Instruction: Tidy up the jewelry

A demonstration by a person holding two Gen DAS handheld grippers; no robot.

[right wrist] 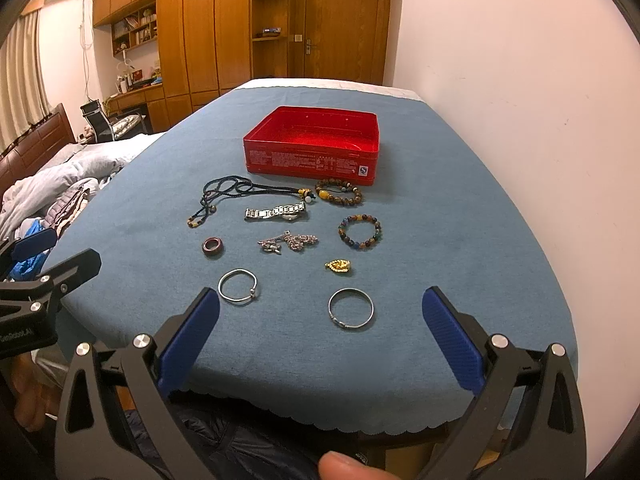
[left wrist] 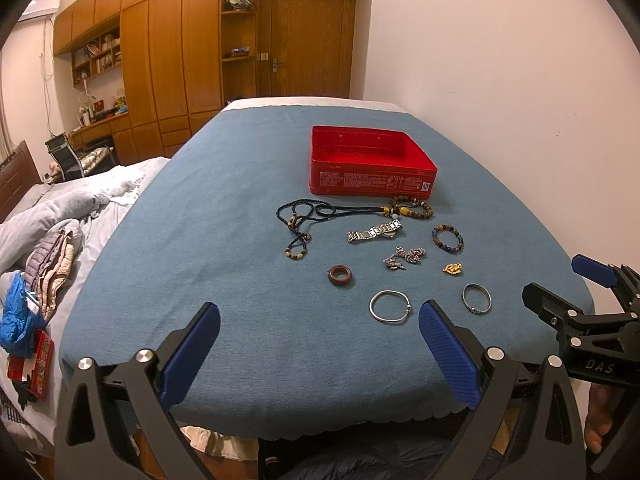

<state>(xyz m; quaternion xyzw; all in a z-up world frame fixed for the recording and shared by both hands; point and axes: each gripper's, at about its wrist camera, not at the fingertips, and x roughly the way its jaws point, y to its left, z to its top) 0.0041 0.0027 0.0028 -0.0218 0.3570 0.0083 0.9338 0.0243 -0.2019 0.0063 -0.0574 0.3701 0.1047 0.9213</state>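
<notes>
Both grippers are hovering at the near edge of the table, the left gripper (left wrist: 320, 344) and the right gripper (right wrist: 320, 332) each spread wide and carrying nothing. The jewelry is lying loose on the blue cloth (right wrist: 460, 240) in front of the empty red tin (right wrist: 312, 148). Judged stage: the start, nothing yet collected. The nearest silver bangle (right wrist: 351, 308) is sitting just ahead of the right gripper; picking it up likely calls for lowering and closing across its thin rim.

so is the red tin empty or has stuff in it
Empty: the lidless red tin shows only bare red floor; all jewelry lies outside on the blue cloth.
</notes>
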